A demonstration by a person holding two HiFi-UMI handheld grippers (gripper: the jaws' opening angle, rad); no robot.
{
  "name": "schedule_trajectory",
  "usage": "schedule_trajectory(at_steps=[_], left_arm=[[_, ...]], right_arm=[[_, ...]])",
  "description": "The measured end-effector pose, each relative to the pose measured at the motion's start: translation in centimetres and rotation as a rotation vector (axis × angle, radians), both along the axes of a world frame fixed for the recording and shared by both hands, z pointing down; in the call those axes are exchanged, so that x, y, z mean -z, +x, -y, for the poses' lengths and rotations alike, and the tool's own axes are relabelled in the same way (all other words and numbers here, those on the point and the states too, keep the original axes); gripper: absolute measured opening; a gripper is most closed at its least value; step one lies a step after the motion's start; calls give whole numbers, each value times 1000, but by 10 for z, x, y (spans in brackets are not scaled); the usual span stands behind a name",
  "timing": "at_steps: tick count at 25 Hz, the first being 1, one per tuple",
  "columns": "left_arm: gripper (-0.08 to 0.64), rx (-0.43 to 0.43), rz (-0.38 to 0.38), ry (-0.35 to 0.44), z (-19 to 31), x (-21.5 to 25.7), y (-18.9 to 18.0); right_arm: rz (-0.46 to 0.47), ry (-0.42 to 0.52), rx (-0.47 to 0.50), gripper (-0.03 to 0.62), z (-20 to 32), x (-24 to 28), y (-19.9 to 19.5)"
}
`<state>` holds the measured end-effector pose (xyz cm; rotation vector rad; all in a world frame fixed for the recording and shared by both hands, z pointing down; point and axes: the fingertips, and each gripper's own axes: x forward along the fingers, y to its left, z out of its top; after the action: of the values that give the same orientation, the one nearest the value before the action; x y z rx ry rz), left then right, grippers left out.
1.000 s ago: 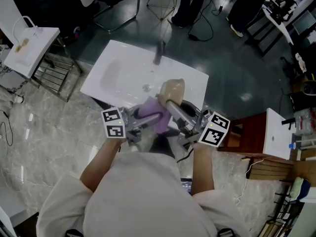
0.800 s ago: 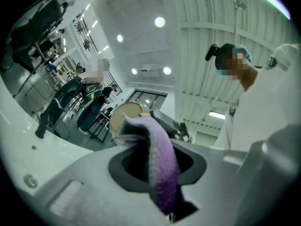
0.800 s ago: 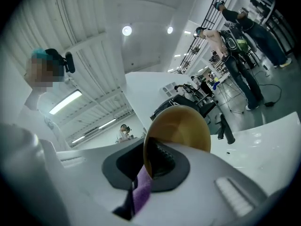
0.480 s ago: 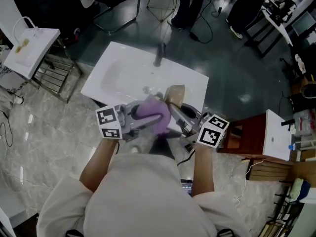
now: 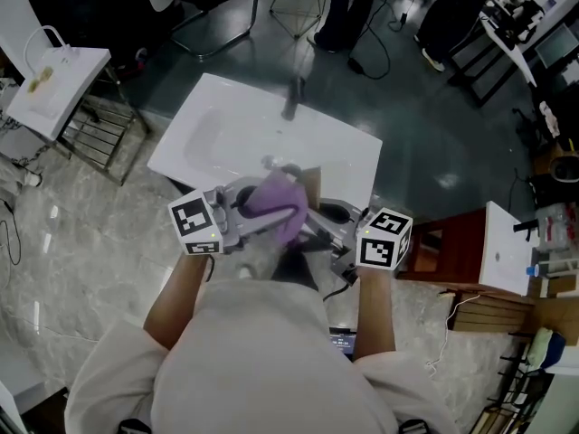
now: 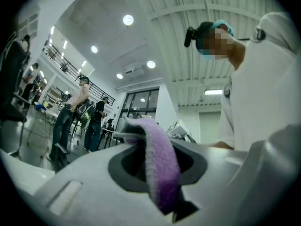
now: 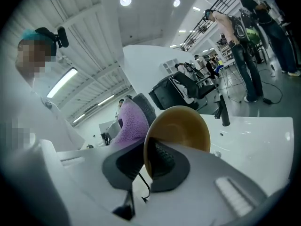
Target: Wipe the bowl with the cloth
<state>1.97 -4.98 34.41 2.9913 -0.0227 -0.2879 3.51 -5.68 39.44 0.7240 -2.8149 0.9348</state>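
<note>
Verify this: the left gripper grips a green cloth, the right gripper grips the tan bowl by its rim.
Not green: the cloth in the left gripper is purple, as the left gripper view shows. The right gripper does grip the tan bowl by its rim.

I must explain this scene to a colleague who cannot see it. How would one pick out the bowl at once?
Find the white sink in front of the person. Just above its near edge, the right gripper is shut on the rim of the bowl. It is the only round, tan thing there, beside the fluffy purple cloth.
</note>
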Motion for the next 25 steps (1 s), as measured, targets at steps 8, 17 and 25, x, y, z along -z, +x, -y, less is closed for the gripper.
schedule_trajectory(at_steps=[8, 17, 25], left_arm=[[97, 66, 77, 54, 7, -7, 3], [95, 128, 141, 57, 30, -16, 4], [94, 52, 206, 27, 34, -30, 3]], right_arm=[[-89, -19, 61, 12, -11, -15, -8], [-106, -19, 179, 18, -30, -22, -20], [-103, 11, 296, 29, -53, -21, -23]])
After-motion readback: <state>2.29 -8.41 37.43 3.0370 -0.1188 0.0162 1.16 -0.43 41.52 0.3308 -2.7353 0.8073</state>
